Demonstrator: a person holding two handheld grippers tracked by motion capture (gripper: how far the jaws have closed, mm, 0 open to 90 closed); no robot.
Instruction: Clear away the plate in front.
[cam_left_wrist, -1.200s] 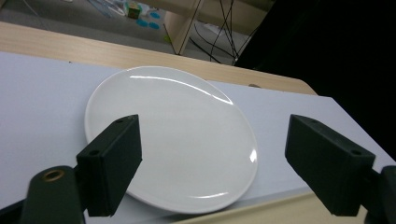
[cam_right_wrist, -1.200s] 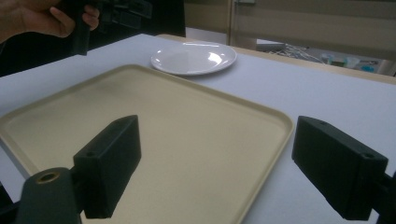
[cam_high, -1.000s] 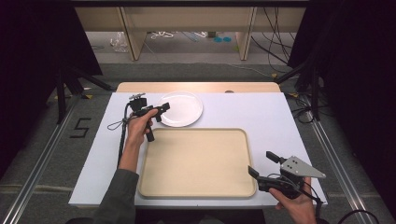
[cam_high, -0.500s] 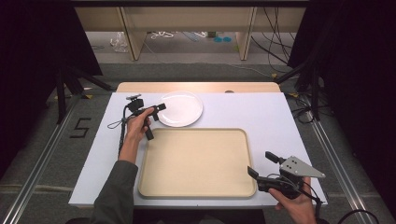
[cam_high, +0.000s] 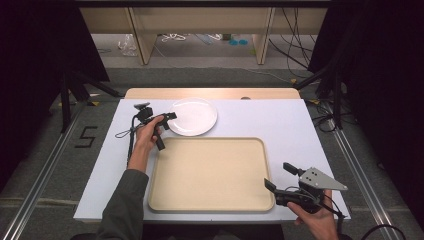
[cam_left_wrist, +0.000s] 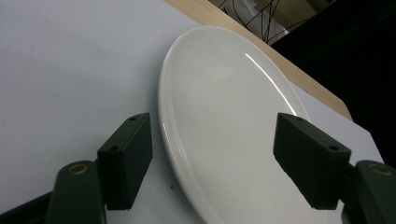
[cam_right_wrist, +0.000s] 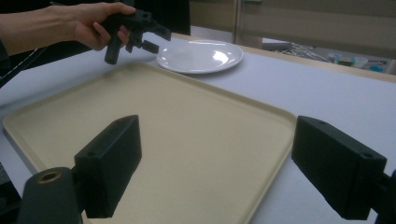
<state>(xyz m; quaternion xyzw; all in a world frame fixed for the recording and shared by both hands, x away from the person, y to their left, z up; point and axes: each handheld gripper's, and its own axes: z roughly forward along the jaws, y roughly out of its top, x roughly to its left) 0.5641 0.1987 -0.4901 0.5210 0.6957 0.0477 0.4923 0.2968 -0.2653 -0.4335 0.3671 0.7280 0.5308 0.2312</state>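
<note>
Two hand-held grippers work around a beige tray (cam_high: 210, 172) on a white table (cam_high: 280, 120).

From above, a round, glossy white plate (cam_high: 194, 116) lies just beyond the tray's far left corner. The left gripper view adds that the left gripper (cam_left_wrist: 212, 156), jaws spread, straddles the plate's rim. The right gripper (cam_right_wrist: 233, 165), jaws spread and holding nothing, hovers at the tray's near right corner.

worktop (cam_high: 280, 120): white sheet over wood, wooden strip bare along far edge | plate (cam_high: 192, 116): white, empty, far left of centre | tray (cam_high: 210, 172): beige, empty, near side, just beside plate
</note>
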